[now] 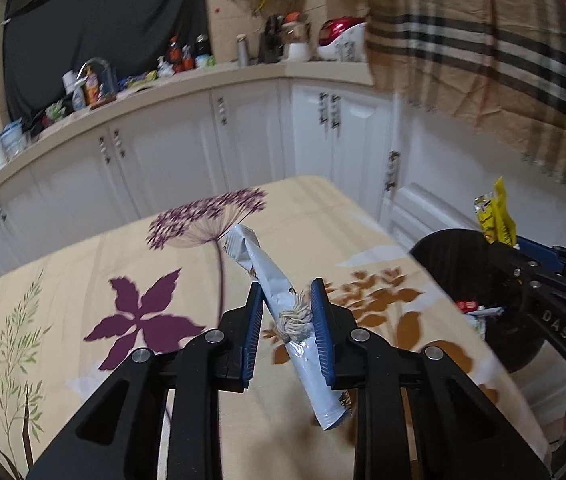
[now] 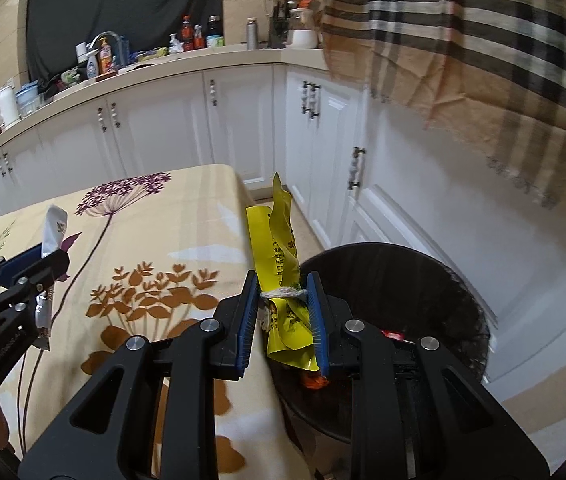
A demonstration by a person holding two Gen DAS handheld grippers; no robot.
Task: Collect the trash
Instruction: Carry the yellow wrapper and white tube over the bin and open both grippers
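Black bin (image 2: 435,280) beside floral tablecloth (image 2: 155,216) — cabinets (image 2: 243,120) behind

Glossy foil wrapper (image 1: 279,292), matt cloth tablecloth (image 1: 83,280), glossy cabinets (image 1: 171,160).

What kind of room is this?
Most likely a home kitchen. A long counter runs along the wall with a tap and bottles on it, white cabinets sit underneath, and a table with a flowery cloth stands in the middle.
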